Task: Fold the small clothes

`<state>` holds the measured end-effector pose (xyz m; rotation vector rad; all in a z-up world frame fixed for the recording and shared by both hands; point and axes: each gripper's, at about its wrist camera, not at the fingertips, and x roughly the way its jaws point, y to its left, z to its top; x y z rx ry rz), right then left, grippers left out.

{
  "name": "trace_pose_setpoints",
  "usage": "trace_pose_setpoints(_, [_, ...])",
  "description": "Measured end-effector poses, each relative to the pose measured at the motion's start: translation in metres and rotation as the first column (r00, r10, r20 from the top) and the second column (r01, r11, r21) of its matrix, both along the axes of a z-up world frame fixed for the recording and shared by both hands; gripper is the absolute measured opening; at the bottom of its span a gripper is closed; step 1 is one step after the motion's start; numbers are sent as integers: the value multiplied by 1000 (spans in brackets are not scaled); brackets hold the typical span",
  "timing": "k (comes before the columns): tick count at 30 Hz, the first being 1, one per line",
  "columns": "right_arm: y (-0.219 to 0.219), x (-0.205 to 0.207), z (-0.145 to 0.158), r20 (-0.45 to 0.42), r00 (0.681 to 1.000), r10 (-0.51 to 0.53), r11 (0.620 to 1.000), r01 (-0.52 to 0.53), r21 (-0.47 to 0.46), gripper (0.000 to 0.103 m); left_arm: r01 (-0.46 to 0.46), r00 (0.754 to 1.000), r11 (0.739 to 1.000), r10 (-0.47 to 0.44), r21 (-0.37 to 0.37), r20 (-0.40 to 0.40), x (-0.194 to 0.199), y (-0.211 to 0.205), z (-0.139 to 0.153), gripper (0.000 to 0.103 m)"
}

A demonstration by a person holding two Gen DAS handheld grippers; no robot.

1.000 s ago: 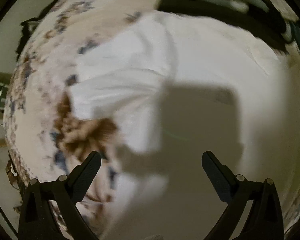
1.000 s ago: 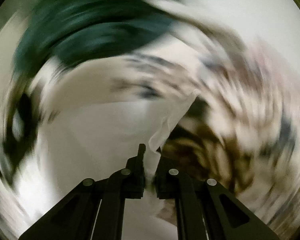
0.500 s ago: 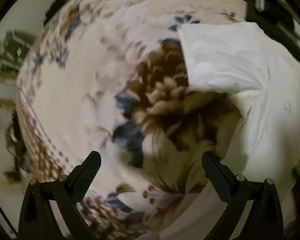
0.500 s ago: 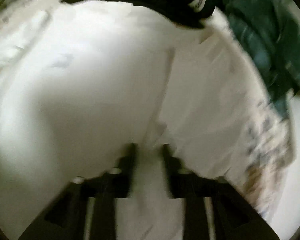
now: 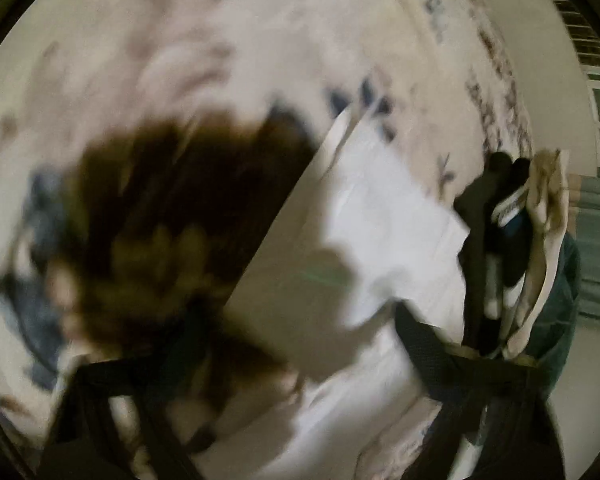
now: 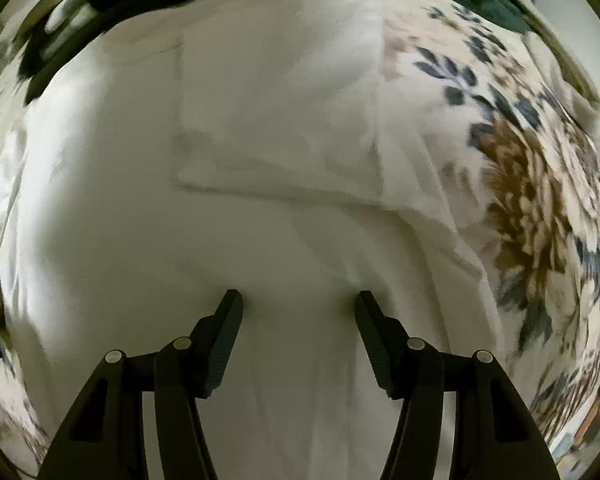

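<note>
A white garment [image 6: 228, 128] lies spread on a floral bedspread [image 6: 532, 184], with one flap folded over its middle. My right gripper [image 6: 298, 300] is open just above the cloth, holding nothing. In the blurred left wrist view the same white garment [image 5: 380, 216] lies to the right of a brown flower print. My left gripper [image 5: 300, 324] is open and empty, with its fingers wide apart over the garment's near edge.
A pile of dark, green and cream clothes [image 5: 520, 248] lies at the garment's far side and shows at the top of the right wrist view [image 6: 112, 4]. The bedspread's edge and a pale wall [image 5: 548, 60] are on the right.
My right gripper has let go of the white garment and opened, leaving a flap folded over. My left gripper has swung fast across the bedspread, staying open.
</note>
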<state>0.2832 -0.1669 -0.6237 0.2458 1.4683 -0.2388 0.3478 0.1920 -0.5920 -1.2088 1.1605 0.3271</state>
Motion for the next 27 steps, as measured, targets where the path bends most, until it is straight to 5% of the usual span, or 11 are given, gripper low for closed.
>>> trace_pose_setpoints(1, [-3, 1, 0, 2, 1000, -10, 1000, 10, -3, 61, 19, 1000, 999, -19, 38, 9, 8, 0, 6, 2])
trace_pose_setpoints(5, [-15, 12, 2, 10, 999, -46, 999, 46, -9, 61, 112, 986, 967, -136, 230, 95, 28, -13, 41, 4])
trace_pose_setpoints(8, [-15, 8, 2, 13, 997, -74, 997, 74, -12, 61, 259, 925, 866, -350, 428, 150, 42, -50, 79, 4])
trace_pose_setpoints(11, [-24, -4, 0, 9, 996, -93, 996, 93, -17, 61, 416, 814, 745, -561, 521, 152, 49, -117, 97, 4])
trace_pose_setpoints(14, [-34, -15, -3, 0, 994, -112, 994, 112, -18, 61, 599, 680, 640, -724, 481, 116, 49, -194, 81, 5])
trace_pose_setpoints(16, [-40, -21, -3, -9, 993, -117, 993, 117, -17, 61, 733, 570, 538, -820, 417, 54, 45, -236, 62, 6])
trace_pose_setpoints(18, [-45, -27, 0, -15, 993, -119, 993, 119, -7, 61, 783, 514, 480, -858, 396, 24, 33, -252, 56, 9])
trace_pose_setpoints(20, [-52, -30, 4, -14, 993, -121, 993, 121, 5, 61, 793, 499, 449, -866, 412, -16, 22, -251, 58, 26])
trace_pose_setpoints(22, [-64, -35, 9, -9, 992, -123, 992, 123, 15, 61, 781, 513, 453, -858, 429, -30, 16, -237, 62, 79])
trace_pose_setpoints(23, [-69, -36, 11, -8, 992, -127, 992, 127, 20, 61, 771, 530, 461, -847, 439, -43, 19, -227, 63, 90])
trace_pose_setpoints(27, [-95, -43, 13, 2, 987, -161, 986, 161, 41, 61, 733, 585, 461, -802, 501, -117, 32, -192, 59, 94])
